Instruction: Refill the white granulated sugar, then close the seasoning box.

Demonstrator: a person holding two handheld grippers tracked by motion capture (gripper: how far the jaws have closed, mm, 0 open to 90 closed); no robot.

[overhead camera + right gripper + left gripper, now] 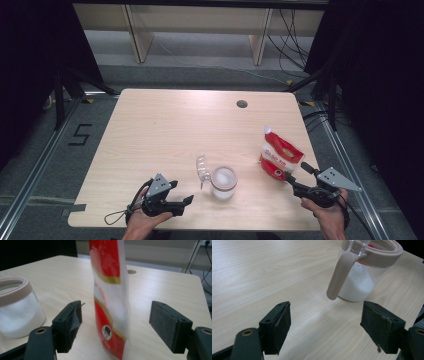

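Note:
A clear jar [223, 182] partly filled with white powder stands near the table's front middle, its hinged clear lid [202, 169] flipped open to the left. A red and white pouch [279, 155] stands upright to the jar's right. My left gripper [189, 199] is open just left of the jar; in the left gripper view the jar [362, 277] and its beige clasp [339, 273] lie ahead of the jaws. My right gripper [299, 178] is open right beside the pouch [110, 302], which stands between the spread jaws without touching them. The jar [18, 307] shows at that view's left.
The light wooden table [165, 125] has a round cable hole [242, 104] at the back right. Wooden furniture legs and cables stand on the floor beyond the table. Dark curtains hang on both sides.

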